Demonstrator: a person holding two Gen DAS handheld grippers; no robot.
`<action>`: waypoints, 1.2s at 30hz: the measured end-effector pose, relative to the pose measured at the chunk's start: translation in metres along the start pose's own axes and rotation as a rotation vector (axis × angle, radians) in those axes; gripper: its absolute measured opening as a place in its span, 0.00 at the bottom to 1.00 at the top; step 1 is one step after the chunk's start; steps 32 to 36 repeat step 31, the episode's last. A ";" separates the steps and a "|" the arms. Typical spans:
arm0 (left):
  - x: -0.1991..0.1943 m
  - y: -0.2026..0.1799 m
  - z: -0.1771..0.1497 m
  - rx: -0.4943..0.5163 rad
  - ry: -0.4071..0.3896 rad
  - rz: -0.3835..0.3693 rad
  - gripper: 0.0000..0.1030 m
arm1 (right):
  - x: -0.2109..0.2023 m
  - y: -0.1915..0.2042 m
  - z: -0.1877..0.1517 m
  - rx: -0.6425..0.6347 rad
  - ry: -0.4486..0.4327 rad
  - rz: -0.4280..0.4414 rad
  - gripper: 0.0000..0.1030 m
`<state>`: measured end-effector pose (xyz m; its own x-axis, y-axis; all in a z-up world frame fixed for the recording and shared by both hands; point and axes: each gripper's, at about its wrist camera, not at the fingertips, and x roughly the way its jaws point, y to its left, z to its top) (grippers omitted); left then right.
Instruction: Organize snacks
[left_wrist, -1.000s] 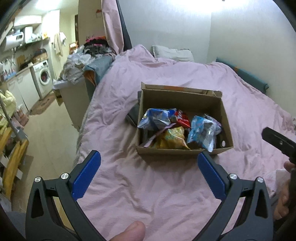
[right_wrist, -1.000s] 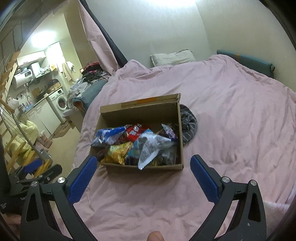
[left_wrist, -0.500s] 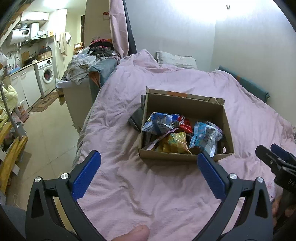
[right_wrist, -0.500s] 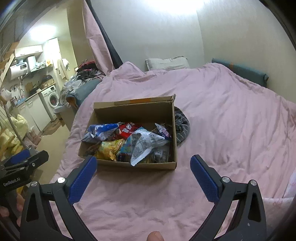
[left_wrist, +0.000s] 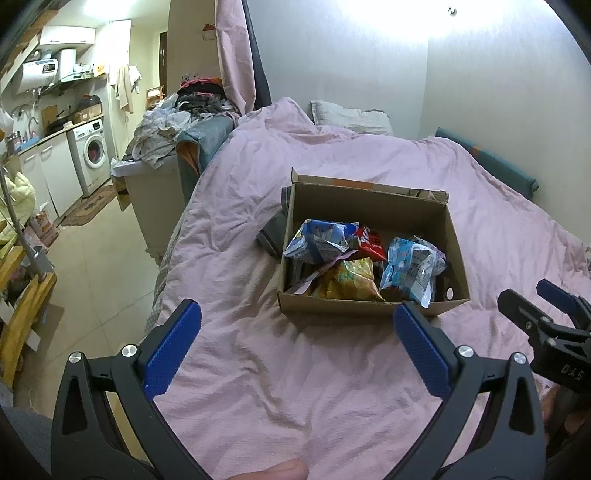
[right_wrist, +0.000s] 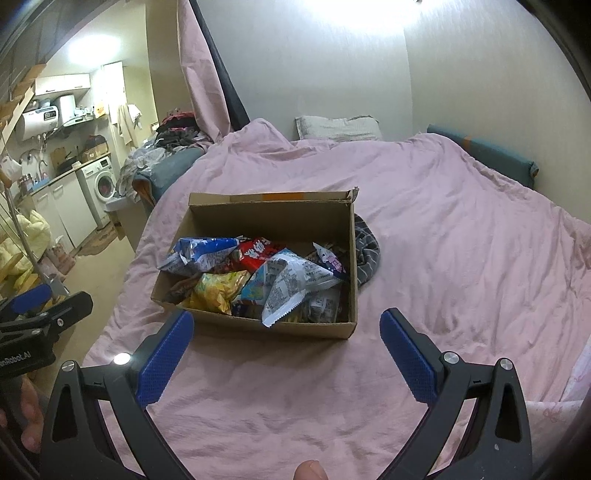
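An open cardboard box sits on a pink bedspread, also in the right wrist view. It holds several snack bags: a blue-white bag, a red pack, a yellow bag and a pale blue bag. My left gripper is open and empty, just short of the box's near wall. My right gripper is open and empty, at the box's near wall. Each gripper shows at the other view's edge.
A dark striped cloth lies beside the box. The pink bedspread spreads to the right, with a pillow at the wall. The bed's left edge drops to a tiled floor, with a clothes pile and washing machine beyond.
Both grippers have shifted a little relative to the box, and the other gripper shows more at each view's edge. Both stay open and empty.
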<state>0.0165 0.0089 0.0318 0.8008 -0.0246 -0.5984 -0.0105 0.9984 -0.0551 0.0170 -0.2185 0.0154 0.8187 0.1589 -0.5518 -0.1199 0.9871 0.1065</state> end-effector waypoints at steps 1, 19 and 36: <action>0.000 0.001 0.000 -0.004 0.001 -0.003 1.00 | 0.000 0.000 0.000 -0.001 0.001 -0.001 1.00; 0.000 0.000 0.000 -0.006 0.004 -0.007 1.00 | 0.004 0.003 0.000 -0.009 0.007 -0.007 1.00; 0.002 0.000 -0.001 -0.010 0.009 -0.019 1.00 | 0.006 0.001 -0.002 -0.006 0.005 -0.008 1.00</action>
